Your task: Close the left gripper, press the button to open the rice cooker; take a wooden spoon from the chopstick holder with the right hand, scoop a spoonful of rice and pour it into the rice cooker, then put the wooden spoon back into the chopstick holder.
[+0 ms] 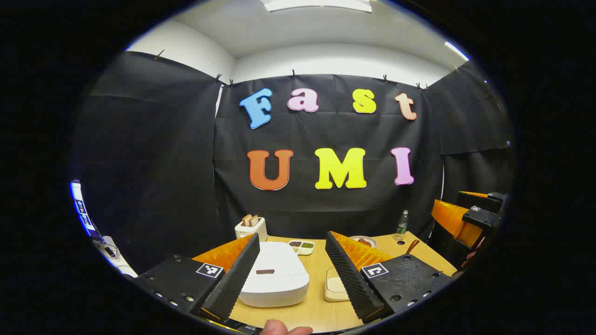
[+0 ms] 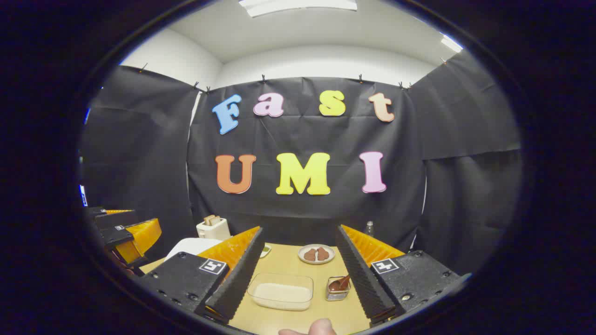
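Grippers: left gripper [image 1: 291, 274] and right gripper [image 2: 298, 274], both wide open, empty.
Rice cooker [image 1: 275, 274] lid down, lower centre; clear tub of rice [image 2: 281, 291] lower centre; chopstick holder [image 2: 336, 288] with wooden spoon [image 2: 342, 282]; plate [image 2: 316, 254] with brown food.

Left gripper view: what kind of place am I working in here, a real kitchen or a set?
Most likely a staged kitchen booth, not a real kitchen: black cloth walls clipped up around a small wooden table holding a closed white rice cooker and a toaster.
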The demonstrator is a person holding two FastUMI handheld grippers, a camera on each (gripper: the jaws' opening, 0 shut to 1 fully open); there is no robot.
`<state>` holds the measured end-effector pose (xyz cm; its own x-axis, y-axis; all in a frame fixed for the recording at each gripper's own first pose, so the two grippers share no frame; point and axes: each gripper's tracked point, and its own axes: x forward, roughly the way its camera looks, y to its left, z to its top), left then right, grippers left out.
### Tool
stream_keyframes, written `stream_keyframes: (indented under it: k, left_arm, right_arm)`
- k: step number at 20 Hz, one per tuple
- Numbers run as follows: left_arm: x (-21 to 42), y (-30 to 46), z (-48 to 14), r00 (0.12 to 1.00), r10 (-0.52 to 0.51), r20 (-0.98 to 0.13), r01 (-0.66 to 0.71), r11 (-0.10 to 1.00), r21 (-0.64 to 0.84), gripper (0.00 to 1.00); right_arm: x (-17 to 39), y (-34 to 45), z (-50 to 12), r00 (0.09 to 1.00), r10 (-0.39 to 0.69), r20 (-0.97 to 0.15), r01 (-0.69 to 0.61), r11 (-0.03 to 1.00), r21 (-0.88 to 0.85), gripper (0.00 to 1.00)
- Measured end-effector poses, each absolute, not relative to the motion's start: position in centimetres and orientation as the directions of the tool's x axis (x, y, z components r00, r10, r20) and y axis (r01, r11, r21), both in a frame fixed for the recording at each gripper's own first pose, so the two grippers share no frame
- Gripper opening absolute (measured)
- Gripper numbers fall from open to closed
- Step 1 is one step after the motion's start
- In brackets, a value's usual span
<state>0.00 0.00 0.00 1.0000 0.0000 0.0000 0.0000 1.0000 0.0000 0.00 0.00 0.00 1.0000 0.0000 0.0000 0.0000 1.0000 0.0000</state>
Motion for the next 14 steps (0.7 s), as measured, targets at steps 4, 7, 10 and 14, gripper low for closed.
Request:
stream_keyframes:
  k: [4,7,10,14]
  left_arm:
    - [0.3,-0.5,-0.2,1.0,-0.018,0.0,0.018,1.0,0.006,0.92]
    - [0.5,-0.8,-0.5,1.0,-0.028,-0.006,0.028,1.0,0.004,0.92]
    - [0.4,-0.6,-0.6,1.0,-0.024,-0.007,0.025,1.0,0.008,0.92]
    - [0.6,-0.3,-0.9,1.0,-0.016,-0.014,0.016,1.0,0.007,0.92]
  right_arm:
    - [0.1,-0.7,-0.5,1.0,-0.021,-0.022,0.021,1.0,0.004,0.97]
    - [0.0,-1.4,-0.7,0.999,-0.043,-0.026,0.044,0.999,0.008,0.98]
    - [0.1,-1.6,-1.2,0.998,-0.051,-0.04,0.052,0.999,0.013,0.97]
    - [0.3,-2.2,-1.2,0.997,-0.065,-0.047,0.065,0.998,0.011,0.98]
